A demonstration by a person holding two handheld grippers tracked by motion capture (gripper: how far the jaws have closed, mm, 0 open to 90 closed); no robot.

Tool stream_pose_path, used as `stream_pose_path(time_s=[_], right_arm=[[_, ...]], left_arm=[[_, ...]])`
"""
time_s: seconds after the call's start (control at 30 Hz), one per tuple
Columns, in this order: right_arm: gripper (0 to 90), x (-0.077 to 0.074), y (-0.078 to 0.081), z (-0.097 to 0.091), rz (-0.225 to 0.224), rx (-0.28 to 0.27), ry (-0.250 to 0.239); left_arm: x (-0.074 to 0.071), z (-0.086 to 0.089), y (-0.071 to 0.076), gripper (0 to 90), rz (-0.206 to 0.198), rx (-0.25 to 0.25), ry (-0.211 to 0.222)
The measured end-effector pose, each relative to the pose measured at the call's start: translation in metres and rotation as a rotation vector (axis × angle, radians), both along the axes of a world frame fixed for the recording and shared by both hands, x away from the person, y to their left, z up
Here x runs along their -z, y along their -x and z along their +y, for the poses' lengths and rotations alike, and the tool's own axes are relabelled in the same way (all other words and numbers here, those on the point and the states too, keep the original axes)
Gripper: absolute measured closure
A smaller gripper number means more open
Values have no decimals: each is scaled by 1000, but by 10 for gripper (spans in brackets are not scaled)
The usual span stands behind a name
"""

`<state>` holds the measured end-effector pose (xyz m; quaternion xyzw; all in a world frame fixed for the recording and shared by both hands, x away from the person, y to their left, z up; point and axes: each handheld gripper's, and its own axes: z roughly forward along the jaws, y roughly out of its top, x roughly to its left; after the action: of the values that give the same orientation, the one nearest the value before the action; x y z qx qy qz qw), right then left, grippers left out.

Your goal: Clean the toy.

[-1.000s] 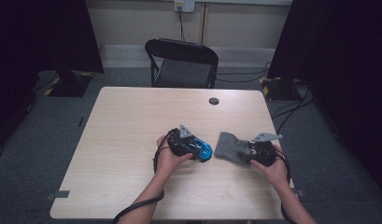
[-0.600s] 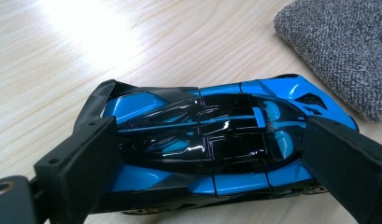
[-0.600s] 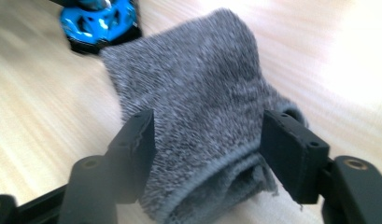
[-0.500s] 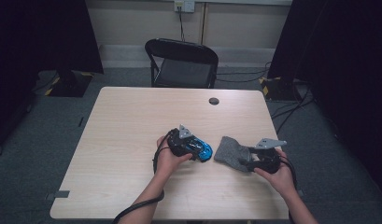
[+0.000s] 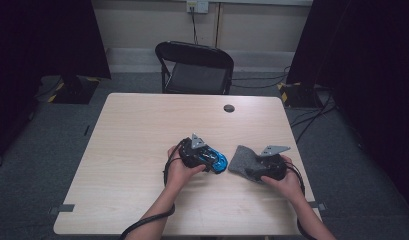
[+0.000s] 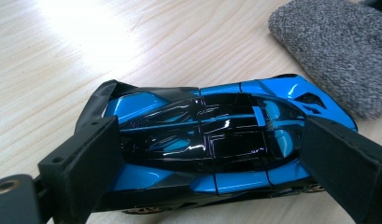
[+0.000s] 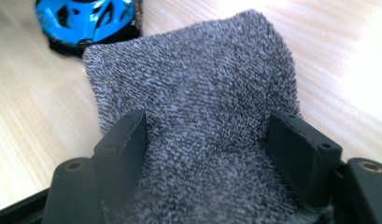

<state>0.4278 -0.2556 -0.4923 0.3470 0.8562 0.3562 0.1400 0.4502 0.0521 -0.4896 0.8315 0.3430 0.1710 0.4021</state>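
- A grey fuzzy cloth (image 7: 193, 107) is laid on the table (image 5: 142, 135) near its right edge, bunched between the spread jaws of the right gripper (image 7: 207, 135), which have just been opening.
- A glossy blue-and-black toy car (image 6: 212, 140), just beside the cloth, is pinched lengthwise by the left gripper (image 6: 212, 163), held low and level.

Table (image 5: 142, 150): bare wood from 7 through 12 o'clock of the left gripper (image 5: 212, 161), giving open passage there. At its 3 o'clock the toy car (image 5: 218, 161) and the grey cloth (image 5: 242, 161) lie close together (a narrow strip of wood between them), so that lane is tight. The right gripper (image 5: 252, 172) blocks the cloth's 4 o'clock side. A small dark disc (image 5: 229, 108) sits at 12 o'clock near the far edge; behind that edge stands a chair (image 5: 196, 67).
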Motion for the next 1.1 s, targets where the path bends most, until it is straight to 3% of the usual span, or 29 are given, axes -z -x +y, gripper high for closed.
stream_pose_path(time_s=[0.07,0.1,0.13,0.17,0.2,0.23,0.4,0.63,1.1], right_arm=[[334,2,-1,2,18,57,-22],[334,2,-1,2,18,57,-22],[385,1,1,6,20,101,-16],[385,1,1,6,20,101,-16],[449,1,1,7,20,110,-14],[569,0,4,10,20,116,-26],[699,-3,7,17,42,131,-19],[736,-7,12,24,50,183,0],[751,-9,29,28,89,100,-37]], left_arm=[[0,0,0,57,-3,-1,1],[1,0,0,57,-5,-1,2],[1,0,1,57,-7,-2,1],[1,0,1,57,-7,-2,1],[0,0,0,57,-5,-1,1],[0,0,0,57,-5,-1,1],[0,-1,0,57,0,0,-7],[0,-1,0,57,-2,0,-7],[-1,-2,-1,55,12,-3,-11]])
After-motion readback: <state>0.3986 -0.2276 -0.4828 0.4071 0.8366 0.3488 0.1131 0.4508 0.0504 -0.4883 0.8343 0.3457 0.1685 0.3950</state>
